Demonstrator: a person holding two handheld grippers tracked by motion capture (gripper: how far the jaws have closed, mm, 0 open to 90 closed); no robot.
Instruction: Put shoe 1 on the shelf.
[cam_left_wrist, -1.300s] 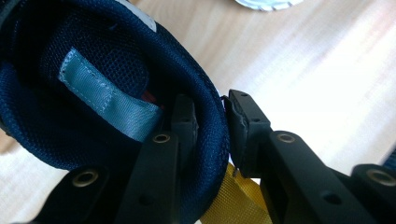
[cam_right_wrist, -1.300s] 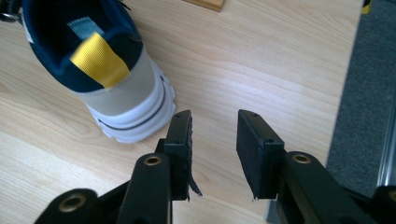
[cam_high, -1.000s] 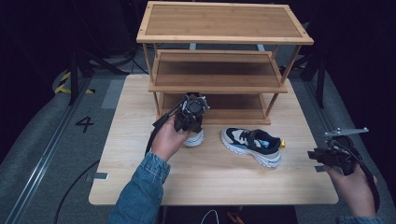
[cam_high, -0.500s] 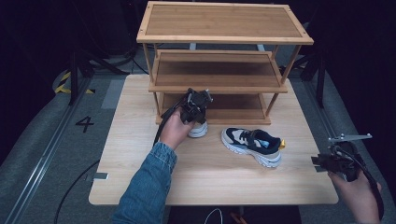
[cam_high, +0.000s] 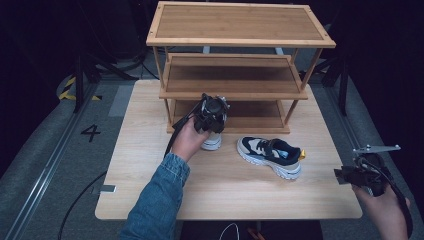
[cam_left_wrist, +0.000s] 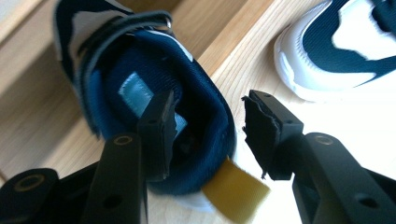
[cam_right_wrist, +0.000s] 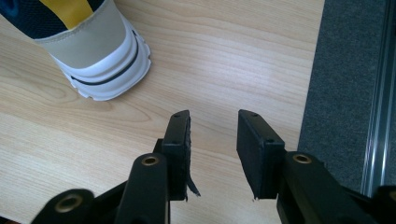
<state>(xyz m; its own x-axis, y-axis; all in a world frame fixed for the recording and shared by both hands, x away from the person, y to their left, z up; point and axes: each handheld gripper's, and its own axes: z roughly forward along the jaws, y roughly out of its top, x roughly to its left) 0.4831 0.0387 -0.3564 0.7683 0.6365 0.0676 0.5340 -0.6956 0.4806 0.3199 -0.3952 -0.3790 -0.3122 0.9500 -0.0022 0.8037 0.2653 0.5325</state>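
The shoe (cam_left_wrist: 154, 88) I am working on sits on the desk (cam_high: 150, 165) just in front of the rack's (cam_high: 235, 50) bottom shelf, toe toward the shelf, heel toward me, with its yellow pull tab (cam_left_wrist: 236, 189) sticking out at the back. My left claw (cam_left_wrist: 205, 135) is spread apart around the heel collar: one jaw reaches down inside the opening, the other hangs outside, past the padded rim, so nothing is pinched yet. I judge the step in hand to be taking hold of this heel so the shoe can go onto the rack. To do it well, I should close squarely on the padded collar beside the tab, deep enough that the fabric does not slip out, and keep the wrist level so the shoe lifts without tipping its toe into the shelf edge. The second shoe (cam_high: 270, 156) lies near, to the right, apart from the first; I must not nudge it. My right claw (cam_right_wrist: 212, 140) hovers low over the desk's right edge, jaws apart and empty, with that second shoe's heel just ahead of it.
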